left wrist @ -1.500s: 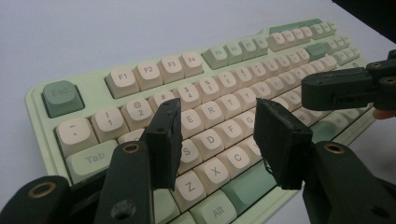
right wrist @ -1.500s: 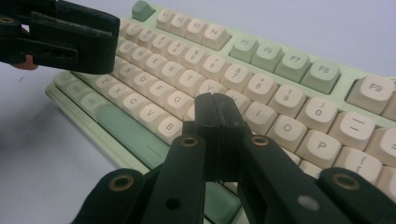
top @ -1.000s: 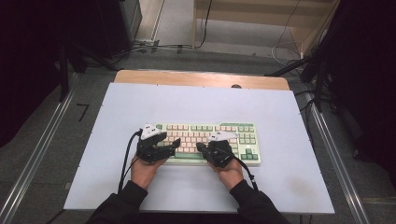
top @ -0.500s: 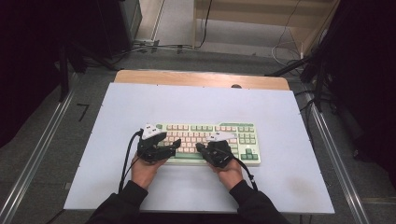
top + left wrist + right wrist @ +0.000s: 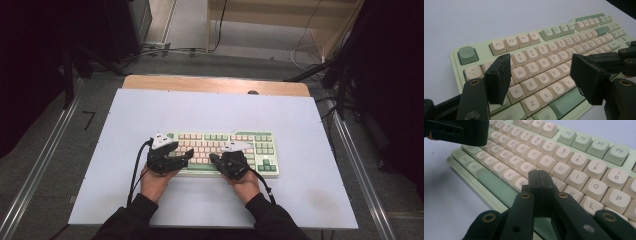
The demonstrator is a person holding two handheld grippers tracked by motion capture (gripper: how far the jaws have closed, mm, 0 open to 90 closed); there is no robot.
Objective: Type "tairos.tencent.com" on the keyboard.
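Right gripper view has my right gripper (image 5: 540,178) pinched together, empty, its tip poised over the H key on the keyboard (image 5: 584,173). My left gripper (image 5: 541,82) hangs spread above the left-hand letters. Typing looks underway; next comes a straight, light press.

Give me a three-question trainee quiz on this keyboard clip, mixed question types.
1. True or false: the left gripper has its jaws spread apart above the keyboard.
2. The right gripper has its jaws: A) wide open, B) pressed together, C) clamped on a cable.
3. Fill in: the right gripper's tip sits over the letter keys near the ___ key, between G and J.

Key: 1 true; 2 B; 3 H.
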